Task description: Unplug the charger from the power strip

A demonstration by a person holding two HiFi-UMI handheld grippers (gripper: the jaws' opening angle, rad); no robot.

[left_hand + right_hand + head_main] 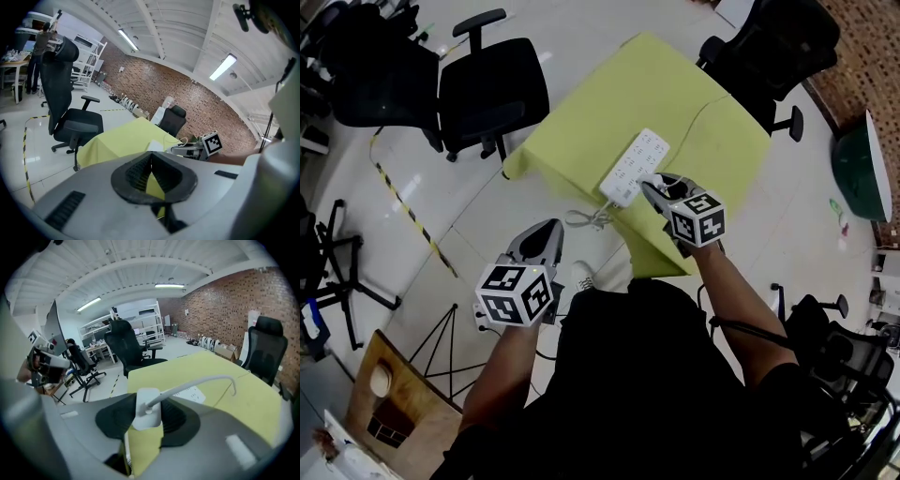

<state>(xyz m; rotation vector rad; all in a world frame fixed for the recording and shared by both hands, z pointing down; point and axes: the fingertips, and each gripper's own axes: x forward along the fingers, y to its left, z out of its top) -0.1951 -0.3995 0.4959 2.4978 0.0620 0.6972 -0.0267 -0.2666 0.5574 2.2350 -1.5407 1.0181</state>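
Note:
A white power strip (636, 167) lies on the yellow-green table (712, 141). My right gripper (661, 187) hovers just above the strip's near end. In the right gripper view its jaws (148, 417) are shut on a small white charger (146, 405), which is clear of the strip (191, 393). The charger's white cable (197, 383) arcs up and to the right. My left gripper (542, 242) hangs off the table's near-left corner, over the floor. Its pads (140, 171) meet at the tips with nothing between them.
Black office chairs stand at the far left (487, 84) and beyond the table at the far right (769, 47). A loop of white cable (586, 220) dangles at the table's near edge. Yellow-black tape (408, 211) runs across the floor. A wooden box (389, 412) sits at the lower left.

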